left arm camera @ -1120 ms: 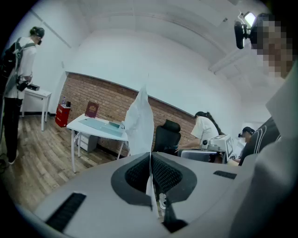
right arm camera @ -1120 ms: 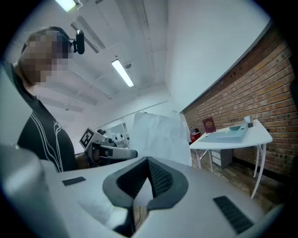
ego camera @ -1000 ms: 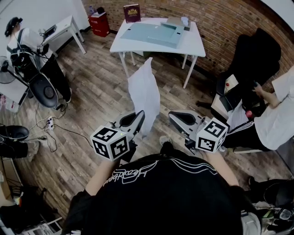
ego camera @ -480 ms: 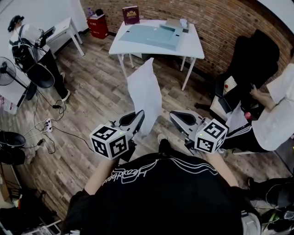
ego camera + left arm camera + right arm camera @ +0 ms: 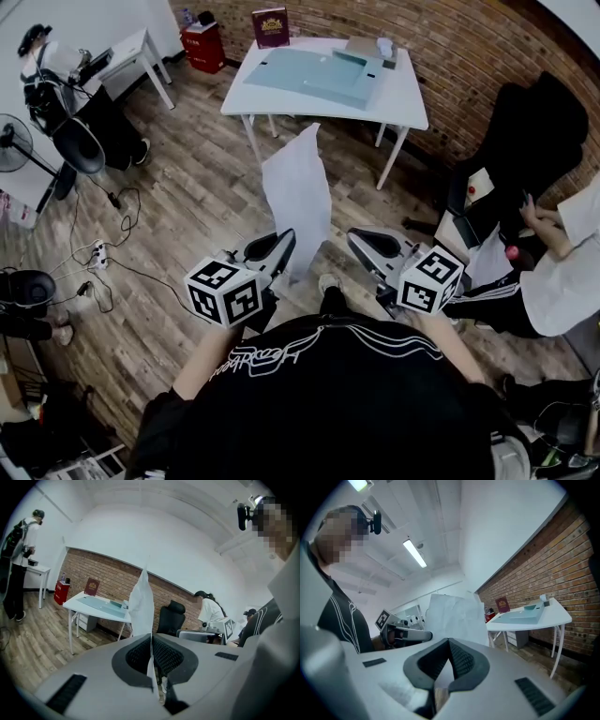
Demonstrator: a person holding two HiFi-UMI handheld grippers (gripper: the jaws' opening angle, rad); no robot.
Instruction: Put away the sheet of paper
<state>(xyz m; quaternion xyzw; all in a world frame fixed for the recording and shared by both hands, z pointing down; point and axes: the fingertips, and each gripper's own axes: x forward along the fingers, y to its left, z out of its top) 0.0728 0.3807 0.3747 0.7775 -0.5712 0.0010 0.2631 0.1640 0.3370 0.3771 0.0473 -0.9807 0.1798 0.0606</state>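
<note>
A white sheet of paper stands upright in the air over the wooden floor, held by its lower edge. My left gripper is shut on that edge; in the left gripper view the sheet rises from between the closed jaws. My right gripper hangs beside it to the right, shut with nothing between its jaws, apart from the sheet. Ahead stands a white table with a flat pale blue folder on it.
A dark red book stands at the table's back edge. A black office chair and a seated person are at the right. Another person, a fan, floor cables and a red box are at the left.
Both grippers and the paper keep the same pose. The table has slid a little to the right in the view, and the person at the left has shifted position.
</note>
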